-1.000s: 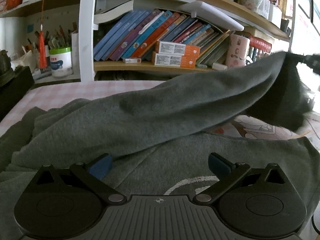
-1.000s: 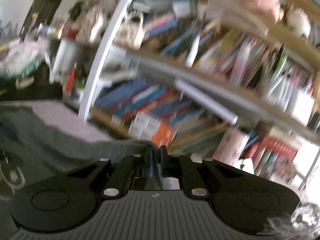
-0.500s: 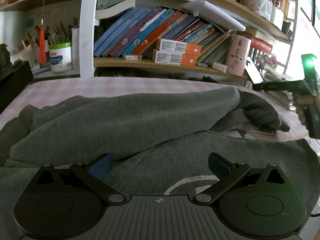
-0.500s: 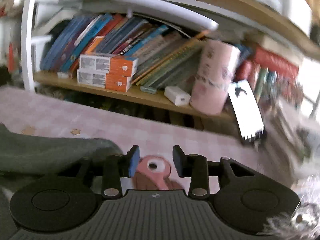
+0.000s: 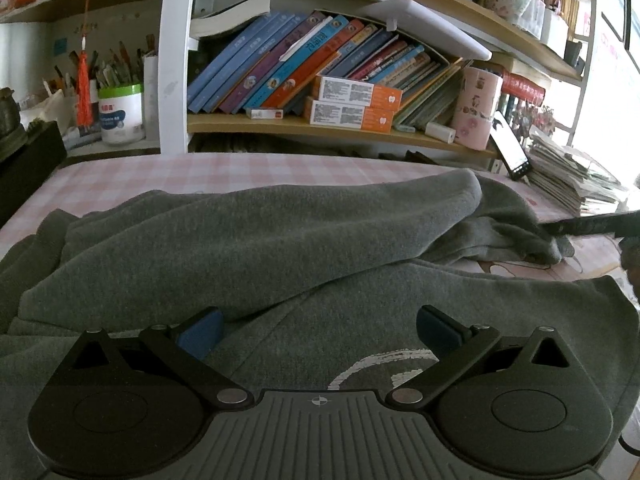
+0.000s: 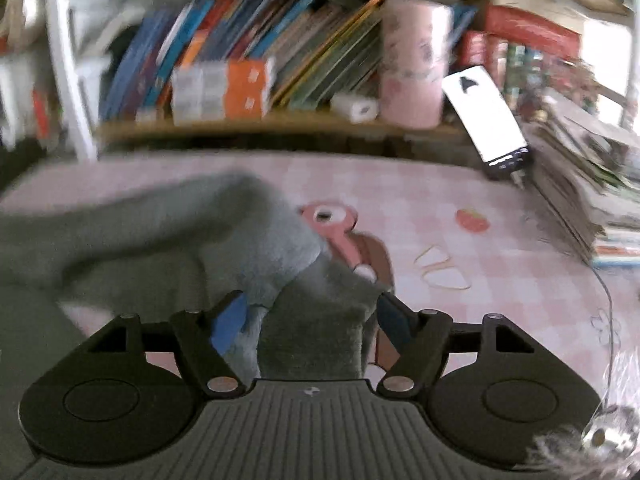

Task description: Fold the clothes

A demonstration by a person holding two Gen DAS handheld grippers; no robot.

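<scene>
A grey sweatshirt (image 5: 280, 240) lies on the pink checked tablecloth (image 5: 240, 168), one sleeve folded across its body, a white print near its lower middle. My left gripper (image 5: 318, 330) is open just above the sweatshirt's front, holding nothing. My right gripper (image 6: 312, 316) is open, with the sleeve's cuff end (image 6: 316, 312) lying loose between its spread fingers. The right gripper also shows as a dark bar at the right edge of the left wrist view (image 5: 592, 224), by the cuff.
A bookshelf (image 5: 320, 80) with books, orange boxes and a pink cup (image 5: 476, 108) stands behind the table. A phone (image 6: 488, 120) leans at the back right beside a stack of papers (image 6: 592, 184). A dark box (image 5: 28, 164) sits at the left.
The right gripper carried the sleeve across the sweatshirt, opened and let it drop; the sleeve now lies flat. The left gripper has stayed still and open.
</scene>
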